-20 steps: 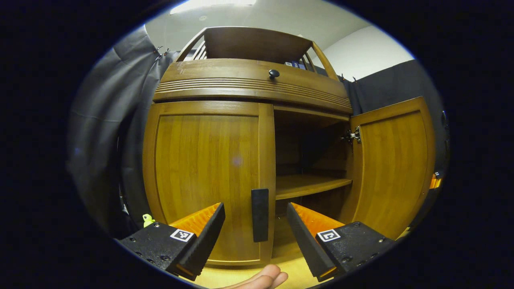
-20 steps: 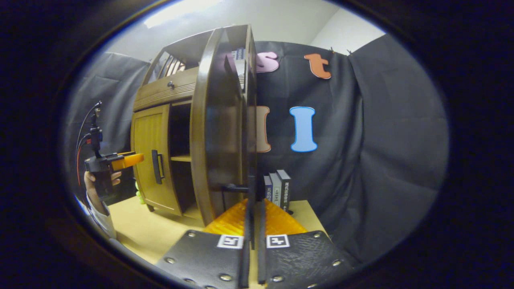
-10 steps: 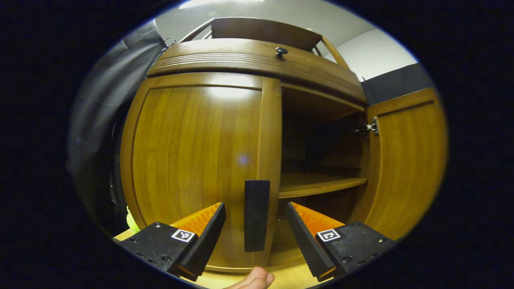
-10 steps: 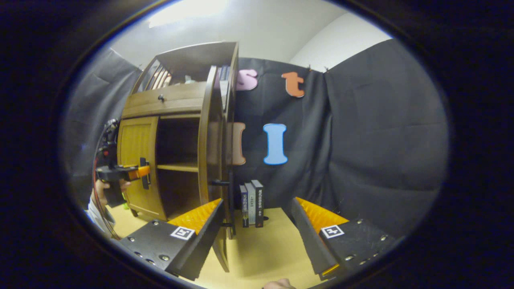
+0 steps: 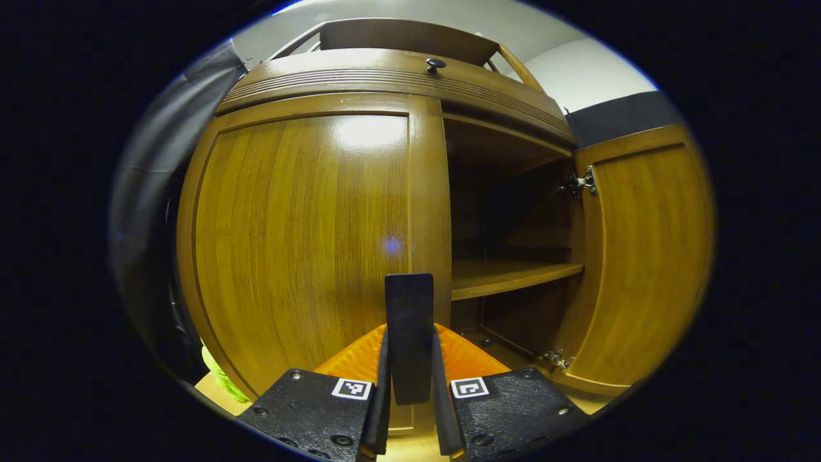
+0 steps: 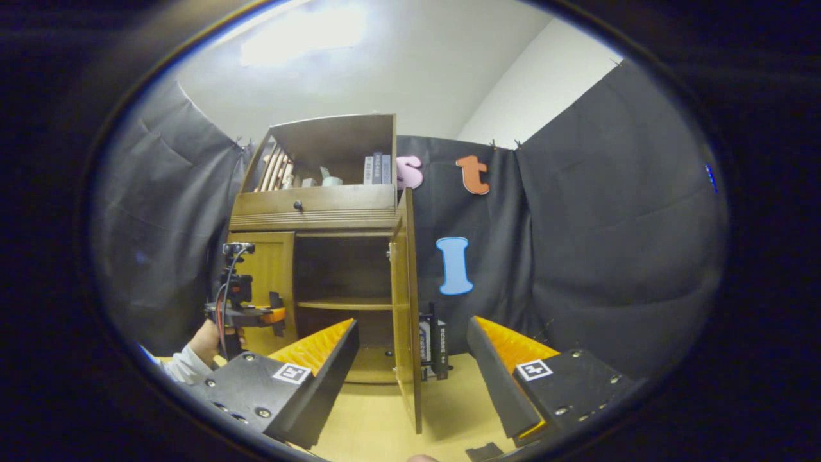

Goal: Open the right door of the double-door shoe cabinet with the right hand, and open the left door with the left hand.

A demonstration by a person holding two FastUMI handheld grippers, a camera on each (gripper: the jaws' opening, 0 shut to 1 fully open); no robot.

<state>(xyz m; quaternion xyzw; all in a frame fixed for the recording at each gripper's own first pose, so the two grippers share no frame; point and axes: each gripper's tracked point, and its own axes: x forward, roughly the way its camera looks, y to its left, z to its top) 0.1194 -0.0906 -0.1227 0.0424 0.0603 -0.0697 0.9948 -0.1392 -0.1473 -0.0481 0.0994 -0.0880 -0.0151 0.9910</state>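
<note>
Left gripper (image 5: 409, 385): pinching the dark upright handle (image 5: 409, 333) of the left door (image 5: 301, 237), both fingers pressing against its sides near the lower end. Left door: sitting flush with the shoe cabinet (image 5: 397, 77), not yet swinging outward, handle mounted along its inner edge beside the open compartment. Right door (image 5: 641, 256): standing wide open on its hinges (image 5: 580, 184), exposing a single wooden shelf (image 5: 507, 276) inside. Small round knob (image 5: 435, 63): showing on the ribbed drawer front above both doors. In the right gripper view, right gripper (image 6: 410, 378): jaws spread wide, gripping nothing, hanging apart from the cabinet over the light wooden tabletop (image 6: 372, 423). Open right door (image 6: 405, 308): appearing edge-on between the two fingers, well ahead of them, its own dark handle (image 6: 436, 340) projecting on the outer face. Left gripper (image 6: 272, 314): visible farther off at the closed left door (image 6: 272, 269), held by a person's hand (image 6: 208, 337) in a white sleeve (image 6: 179, 364). Books (image 6: 377, 168) and other small items: resting in the open top compartment of the cabinet (image 6: 321, 212); further books (image 6: 424, 340) standing on the tabletop behind the open door. Yellow-green object (image 5: 218, 375): lying low beside the cabinet's left corner, kind not determinable.
</note>
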